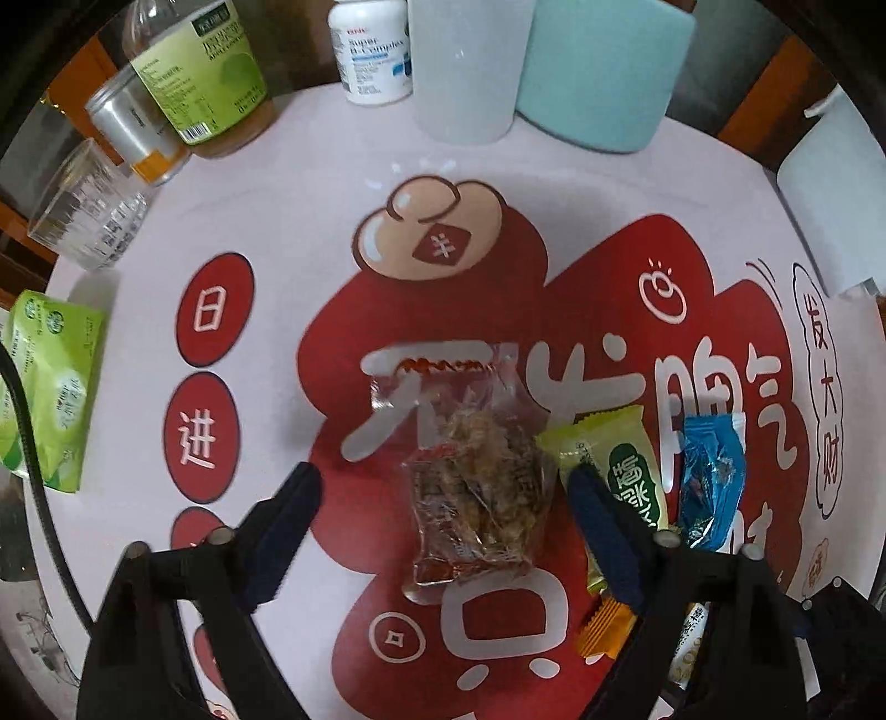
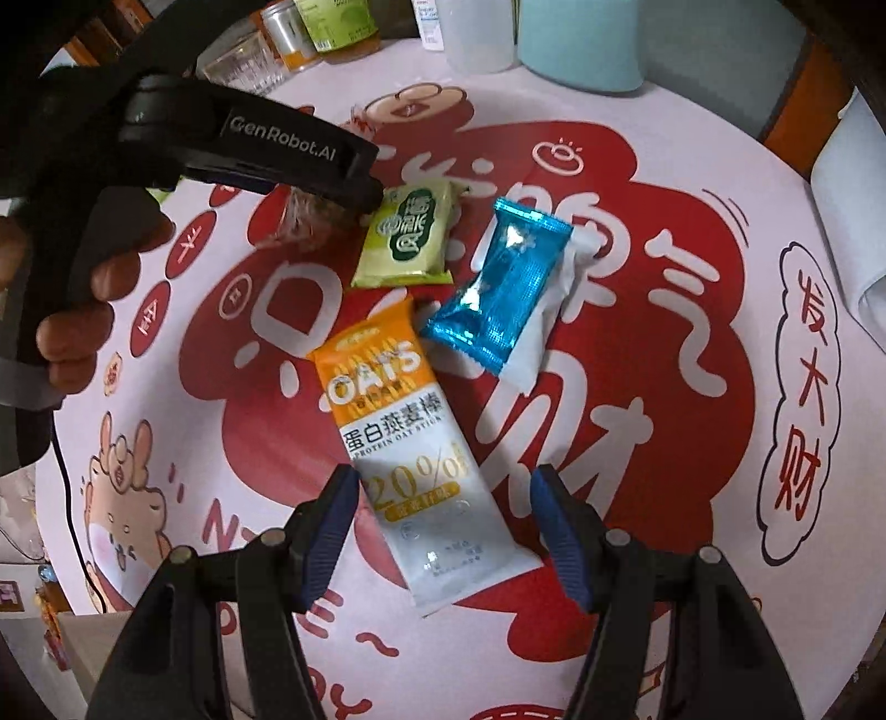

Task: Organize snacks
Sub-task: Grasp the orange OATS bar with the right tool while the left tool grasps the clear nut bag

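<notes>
The right gripper (image 2: 440, 493) is hanging over the mat (image 2: 692, 443), its jaws standing apart on either side of the oat bar (image 2: 412, 459), with a gap showing at each pad. Beyond the bar, a blue packet (image 2: 498, 288) and a green packet (image 2: 407, 238) are lying close together. At upper left, a hand (image 2: 83, 299) is holding the left gripper (image 2: 310, 160) above a clear packet (image 2: 302, 221). Bottles (image 2: 332, 27) are standing at the far edge.

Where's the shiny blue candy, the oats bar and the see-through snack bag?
blue candy (image 2: 493, 288), right wrist view, middle of wrapper
oats bar (image 2: 410, 443), right wrist view, middle of wrapper
see-through snack bag (image 1: 476, 476), left wrist view, middle of bag
</notes>
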A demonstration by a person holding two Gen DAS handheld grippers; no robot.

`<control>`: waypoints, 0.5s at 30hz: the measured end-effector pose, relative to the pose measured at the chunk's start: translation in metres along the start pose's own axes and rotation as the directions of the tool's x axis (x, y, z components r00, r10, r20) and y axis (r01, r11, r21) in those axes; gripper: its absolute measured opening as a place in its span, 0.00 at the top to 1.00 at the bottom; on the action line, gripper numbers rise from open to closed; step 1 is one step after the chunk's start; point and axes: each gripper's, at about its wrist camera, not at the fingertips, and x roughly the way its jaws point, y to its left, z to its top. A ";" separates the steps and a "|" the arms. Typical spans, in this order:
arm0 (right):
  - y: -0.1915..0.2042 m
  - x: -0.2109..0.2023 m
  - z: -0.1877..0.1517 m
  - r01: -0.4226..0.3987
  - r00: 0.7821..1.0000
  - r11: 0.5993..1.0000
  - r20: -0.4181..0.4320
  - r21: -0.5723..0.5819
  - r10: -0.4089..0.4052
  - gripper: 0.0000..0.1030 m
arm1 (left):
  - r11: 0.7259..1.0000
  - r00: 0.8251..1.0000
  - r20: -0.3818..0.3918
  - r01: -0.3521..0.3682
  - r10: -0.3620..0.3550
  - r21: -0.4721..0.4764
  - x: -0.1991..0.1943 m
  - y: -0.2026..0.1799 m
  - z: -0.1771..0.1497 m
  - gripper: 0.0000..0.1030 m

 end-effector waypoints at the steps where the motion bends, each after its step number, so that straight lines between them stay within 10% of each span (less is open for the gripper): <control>1: 0.002 0.002 0.000 -0.004 1.000 1.000 -0.001 -0.002 0.004 0.38 | 1.000 1.000 -0.005 0.003 -0.003 -0.004 0.002 0.000 -0.001 0.25; 5: 0.010 0.005 -0.001 0.019 1.000 1.000 0.003 -0.025 -0.019 0.50 | 1.000 1.000 -0.013 0.002 -0.002 -0.012 0.006 -0.001 -0.005 0.52; 15: 0.033 -0.033 -0.016 0.032 0.997 0.999 0.075 -0.038 -0.029 0.58 | 0.998 0.999 0.012 -0.044 0.045 -0.040 -0.021 0.013 -0.033 0.57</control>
